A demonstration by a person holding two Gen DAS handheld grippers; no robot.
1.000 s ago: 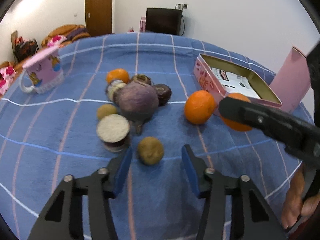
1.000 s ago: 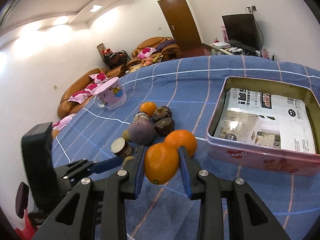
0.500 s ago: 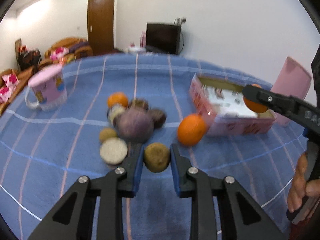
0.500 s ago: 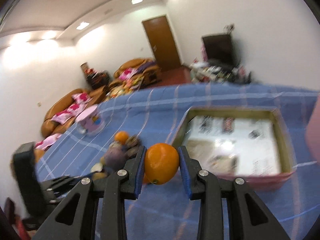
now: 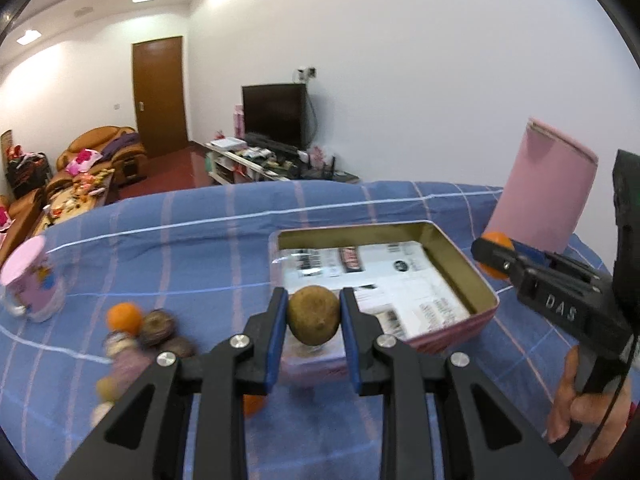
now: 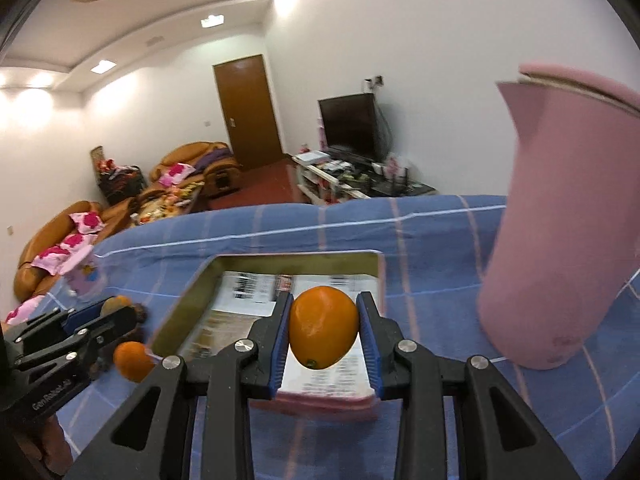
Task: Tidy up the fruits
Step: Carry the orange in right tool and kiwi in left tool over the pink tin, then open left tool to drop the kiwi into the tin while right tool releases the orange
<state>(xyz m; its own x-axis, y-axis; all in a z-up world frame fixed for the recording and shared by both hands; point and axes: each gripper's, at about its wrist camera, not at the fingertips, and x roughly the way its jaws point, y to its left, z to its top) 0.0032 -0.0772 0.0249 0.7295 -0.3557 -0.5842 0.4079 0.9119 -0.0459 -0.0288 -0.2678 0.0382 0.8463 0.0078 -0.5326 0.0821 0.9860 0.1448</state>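
Fruits are mid-sort: the left gripper [image 5: 314, 322] jaws clamp a brown fruit [image 5: 314, 320] and the right gripper [image 6: 323, 330] jaws clamp an orange [image 6: 323, 326], both held at the near edge of the tin [image 5: 472, 276], which holds only paper. Several fruits [image 5: 140, 332] wait at lower left on the bench [image 5: 180, 248].

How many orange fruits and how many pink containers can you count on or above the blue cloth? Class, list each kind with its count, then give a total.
Orange fruits: 3 (held orange, loose orange beside the tin, pile orange)
Pink containers: 3 (tin, jug, mug)
Total: 6
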